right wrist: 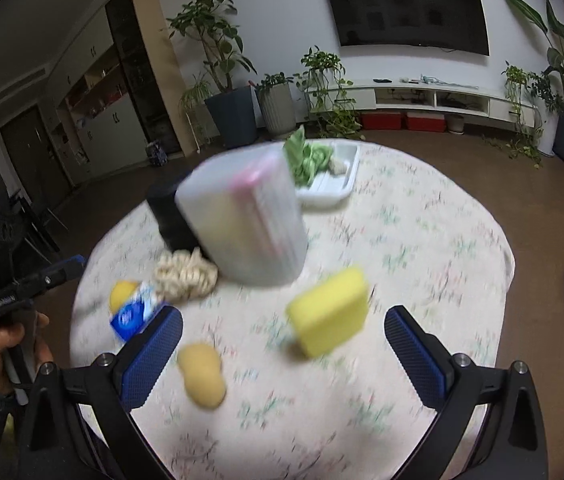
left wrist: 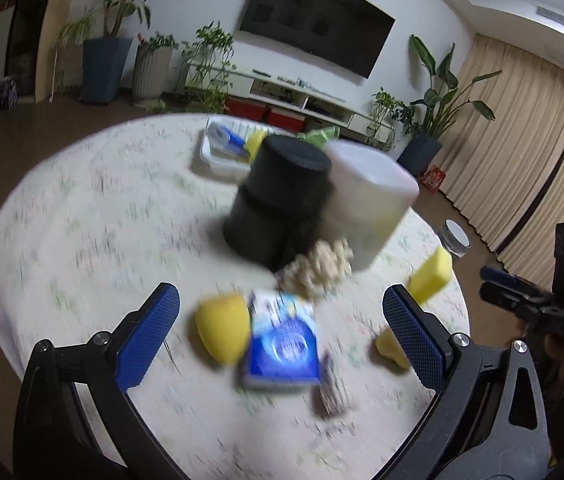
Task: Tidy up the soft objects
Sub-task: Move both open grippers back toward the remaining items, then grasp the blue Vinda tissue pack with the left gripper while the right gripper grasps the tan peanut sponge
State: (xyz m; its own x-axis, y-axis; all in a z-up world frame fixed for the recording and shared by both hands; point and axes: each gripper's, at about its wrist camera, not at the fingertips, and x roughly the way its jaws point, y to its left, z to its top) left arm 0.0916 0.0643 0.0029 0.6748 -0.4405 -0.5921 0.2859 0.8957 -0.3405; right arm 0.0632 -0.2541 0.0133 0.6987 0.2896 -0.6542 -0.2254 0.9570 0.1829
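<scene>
On floral tablecloth (right wrist: pixel 422 240), yellow sponge (right wrist: pixel 328 312)

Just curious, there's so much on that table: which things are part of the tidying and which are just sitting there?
Likely part of the job:
yellow sponge
blue packet
beige rope bundle
white tray

Probably just there:
black canister
white container

Two yellow sponges (right wrist: pixel 328 310), two canisters (right wrist: pixel 242 216), one tissue pack (left wrist: pixel 282 342), one tray (right wrist: pixel 332 192).
</scene>
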